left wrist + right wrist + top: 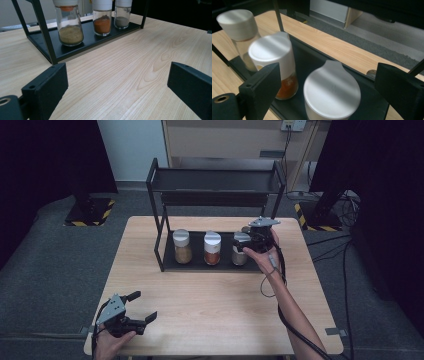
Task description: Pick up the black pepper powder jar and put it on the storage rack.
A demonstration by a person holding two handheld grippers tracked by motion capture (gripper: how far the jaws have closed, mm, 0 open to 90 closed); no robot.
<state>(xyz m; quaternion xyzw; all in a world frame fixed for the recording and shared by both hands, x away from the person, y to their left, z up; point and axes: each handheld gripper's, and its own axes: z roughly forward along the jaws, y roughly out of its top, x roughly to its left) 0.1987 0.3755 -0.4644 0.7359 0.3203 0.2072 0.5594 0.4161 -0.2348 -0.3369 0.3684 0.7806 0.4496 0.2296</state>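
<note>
Three glass spice jars with white lids stand in a row on the bottom shelf of a black rack point(167, 262): one with tan powder point(182, 246), one with orange powder point(212, 248), one with grey powder point(240, 249). My right gripper point(248, 241) hovers open just right of the grey jar point(332, 93), whose lid lies between the spread jaws without touching them. Beyond it stand the orange jar point(274, 62) and the tan jar point(238, 28). My left gripper point(141, 305) rests open low at the table's front left, empty, facing the jars point(70, 27).
The rack's upper shelf point(215, 181) overhangs the jars, with thin black posts point(157, 227) at the corners. The wooden table point(210, 300) has bare room in front of the rack. A cable trails from the right gripper along the forearm.
</note>
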